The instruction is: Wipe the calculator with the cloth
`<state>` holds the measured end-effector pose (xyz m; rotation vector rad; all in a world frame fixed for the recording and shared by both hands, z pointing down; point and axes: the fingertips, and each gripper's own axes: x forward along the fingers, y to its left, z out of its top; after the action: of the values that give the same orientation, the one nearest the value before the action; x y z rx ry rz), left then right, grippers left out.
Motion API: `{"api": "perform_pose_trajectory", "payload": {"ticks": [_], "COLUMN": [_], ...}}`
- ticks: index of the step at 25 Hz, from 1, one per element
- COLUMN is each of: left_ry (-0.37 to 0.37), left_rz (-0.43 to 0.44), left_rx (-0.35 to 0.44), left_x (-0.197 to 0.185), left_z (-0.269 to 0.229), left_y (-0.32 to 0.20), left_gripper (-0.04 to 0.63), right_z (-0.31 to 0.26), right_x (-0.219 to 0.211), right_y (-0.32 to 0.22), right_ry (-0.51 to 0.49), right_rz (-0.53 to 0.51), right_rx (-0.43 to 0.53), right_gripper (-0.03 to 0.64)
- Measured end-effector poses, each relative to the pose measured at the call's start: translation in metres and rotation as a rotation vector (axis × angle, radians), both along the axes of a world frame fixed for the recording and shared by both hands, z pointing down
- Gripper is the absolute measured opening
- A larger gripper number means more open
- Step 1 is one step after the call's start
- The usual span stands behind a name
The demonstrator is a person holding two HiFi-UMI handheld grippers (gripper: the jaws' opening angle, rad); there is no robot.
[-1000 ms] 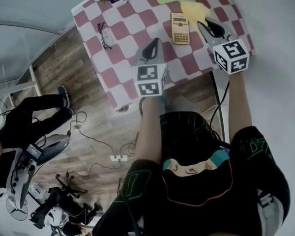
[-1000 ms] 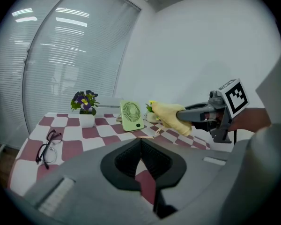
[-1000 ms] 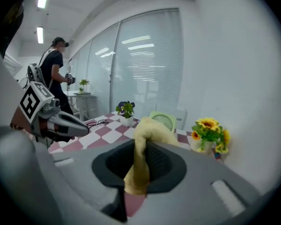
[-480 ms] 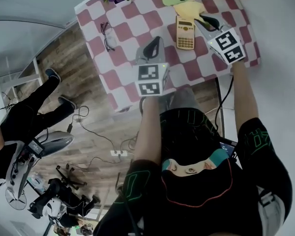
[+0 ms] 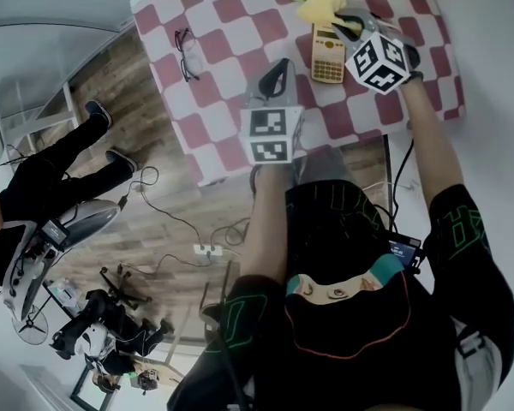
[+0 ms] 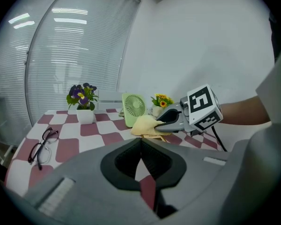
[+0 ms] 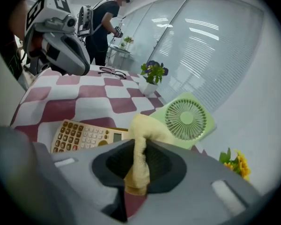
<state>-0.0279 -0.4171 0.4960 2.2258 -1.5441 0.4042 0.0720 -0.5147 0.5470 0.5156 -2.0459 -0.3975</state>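
The right claw [image 5: 346, 22] pinches the soft, crumpled yellow cloth [image 7: 139, 161]. The flat, rectangular beige calculator [image 7: 82, 135] lies just left of its tips. Earlier the cloth lay flat. The left claw [image 6: 141, 167] is closed and empty.

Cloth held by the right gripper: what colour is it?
Pale yellow. The cloth shows best in the right gripper view.
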Motion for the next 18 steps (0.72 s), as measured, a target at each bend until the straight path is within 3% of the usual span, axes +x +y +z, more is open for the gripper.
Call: {"api": "perform_pose_trajectory", "payload": {"ticks": [13,18], "left_ry": [0.017,0.036], "left_rz": [0.015,0.044], "left_rx": [-0.025,-0.019], "left_x": [-0.003,-0.003], "left_z": [0.009,0.006], "left_y": [0.010,0.016], "left_gripper": [0.009,0.009], "right_z": [0.023,0.022], "right_x": [-0.010,-0.010], "right_y": [0.038,0.056], "right_ry": [0.061,0.070], "right_rz": [-0.074,-0.059], "right_rx": [-0.108,-0.115], "right_gripper": [0.064,0.064]}}
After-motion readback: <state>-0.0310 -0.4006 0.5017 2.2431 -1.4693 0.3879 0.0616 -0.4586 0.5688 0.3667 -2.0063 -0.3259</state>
